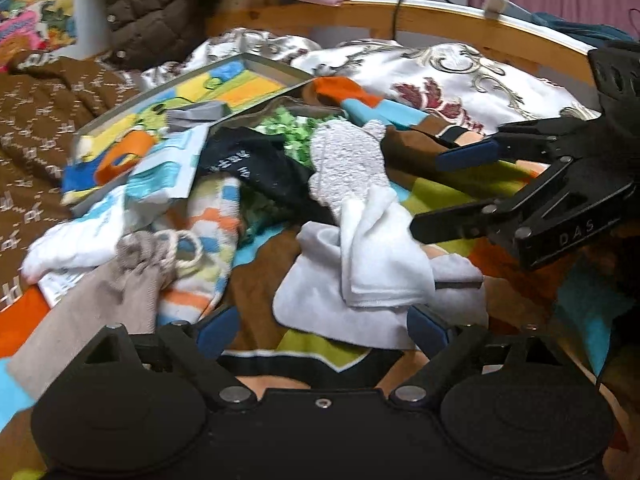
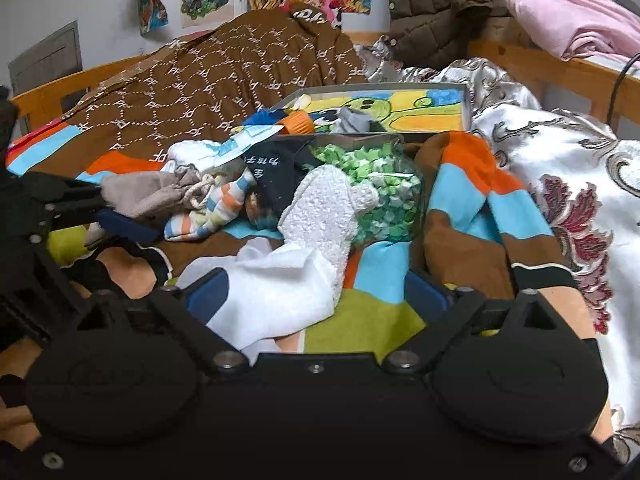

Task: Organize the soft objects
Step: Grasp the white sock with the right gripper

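Pile of soft bits on a bed, landmark = the white folded cloth mid-pile. Going left to right: beige drawstring pouch far left of the cloth, striped sock next, black sock behind-left, fluffy white mitt touching the cloth's back edge, picture-lined tray well behind. Left gripper jaws apart, nothing clamped; the cloth lies just ahead of them, its near flap between the tips. Right gripper jaws also apart and empty, the cloth's trailing end lies between the tips (in its own view). Likely step: pick the cloth. To do it well, come down on the thick folded edge, pinch one item only, keep clear of the mitt, lift straight so the neighbours don't drag
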### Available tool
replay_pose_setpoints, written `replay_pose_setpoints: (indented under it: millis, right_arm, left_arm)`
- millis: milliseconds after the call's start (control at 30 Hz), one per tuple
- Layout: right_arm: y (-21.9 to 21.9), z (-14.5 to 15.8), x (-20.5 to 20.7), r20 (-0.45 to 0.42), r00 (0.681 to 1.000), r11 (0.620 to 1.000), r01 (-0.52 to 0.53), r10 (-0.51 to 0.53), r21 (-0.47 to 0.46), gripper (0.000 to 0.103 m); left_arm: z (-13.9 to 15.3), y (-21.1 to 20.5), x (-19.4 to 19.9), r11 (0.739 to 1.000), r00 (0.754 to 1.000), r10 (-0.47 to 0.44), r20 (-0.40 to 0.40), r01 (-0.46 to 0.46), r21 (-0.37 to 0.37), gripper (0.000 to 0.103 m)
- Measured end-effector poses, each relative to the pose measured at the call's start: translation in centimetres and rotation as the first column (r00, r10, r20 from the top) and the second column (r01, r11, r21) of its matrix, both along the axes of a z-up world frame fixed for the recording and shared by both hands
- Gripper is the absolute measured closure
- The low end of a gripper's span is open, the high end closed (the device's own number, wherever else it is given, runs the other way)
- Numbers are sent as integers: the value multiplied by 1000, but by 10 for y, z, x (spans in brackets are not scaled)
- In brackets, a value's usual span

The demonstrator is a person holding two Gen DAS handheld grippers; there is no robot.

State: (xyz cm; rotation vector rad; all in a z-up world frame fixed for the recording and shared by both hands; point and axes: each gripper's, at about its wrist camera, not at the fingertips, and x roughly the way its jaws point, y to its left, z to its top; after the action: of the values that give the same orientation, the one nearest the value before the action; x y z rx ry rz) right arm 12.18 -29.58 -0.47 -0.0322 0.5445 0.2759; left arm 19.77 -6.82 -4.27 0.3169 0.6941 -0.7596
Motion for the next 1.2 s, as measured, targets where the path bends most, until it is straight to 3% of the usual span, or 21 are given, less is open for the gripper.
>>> replay_pose_setpoints:
  millis: [167,367,433,567,700,800,933,1200]
  right_arm:
    - [7,-6,8,-33,999,999,-38,38,17,36]
    - [17,-18,16,-94,994,998,-58,59,12,52]
    - [19,-21,17,-104,993,998,-61,62,8,53]
    - [21,-25,20,-125,989,997,-76,78,22,74]
    - [24,-27,17,-129,987,995,-96,97,15,87]
    - [25,-24,12,-115,989,995,-98,98,9,96]
    - [27,-20,8,-84,993,996,-84,82,-26,99]
    - [26,9,-7,77,996,996,-30,37,-84,100]
  left_arm:
    - [-9,-9,10,997,997,-71,-32,71,20,24]
    - [-15,-11,19,997,995,-80,-67,81,11,41]
    - [-15,-10,20,997,994,-82,-69,83,8,52]
    - [-14,-9,19,995,993,-96,-73,96,0,70]
    - [-13,-12,15,994,992,-109,-64,110,4,91]
    - [-10,-13,10,994,993,-112,-40,112,8,101]
    - [-5,-11,5,995,995,-103,-7,103,7,103]
    - [16,3,3,995,995,-94,37,95,-32,103]
